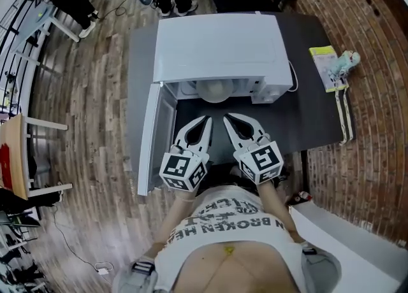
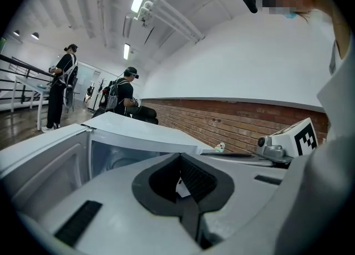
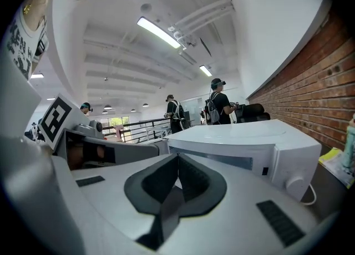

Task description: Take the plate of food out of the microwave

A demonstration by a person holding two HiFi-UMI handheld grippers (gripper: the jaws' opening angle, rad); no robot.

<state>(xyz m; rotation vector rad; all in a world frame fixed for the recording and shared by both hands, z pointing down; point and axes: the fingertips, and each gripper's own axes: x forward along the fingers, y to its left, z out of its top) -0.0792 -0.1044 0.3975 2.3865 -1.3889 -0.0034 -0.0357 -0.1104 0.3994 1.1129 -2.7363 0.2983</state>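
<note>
A white microwave (image 1: pixel 217 46) stands on a dark grey table (image 1: pixel 312 113), its door (image 1: pixel 151 139) swung open to the left. Inside the cavity I see the pale rim of a plate (image 1: pixel 212 91); its food is hidden. My left gripper (image 1: pixel 207 120) and right gripper (image 1: pixel 227 118) hover side by side just in front of the opening, both shut and empty. In the left gripper view the shut left gripper (image 2: pixel 178 157) points at the open microwave (image 2: pixel 127 137). The right gripper (image 3: pixel 177 157) faces the front of the microwave (image 3: pixel 249 143), near its knob (image 3: pixel 295 184).
A yellow booklet (image 1: pixel 324 65) and a small toy (image 1: pixel 348 61) lie at the table's right end, with a strap (image 1: pixel 345 116) hanging beside them. A brick wall (image 1: pixel 376 94) borders the right. People (image 2: pixel 61 87) stand far behind the microwave.
</note>
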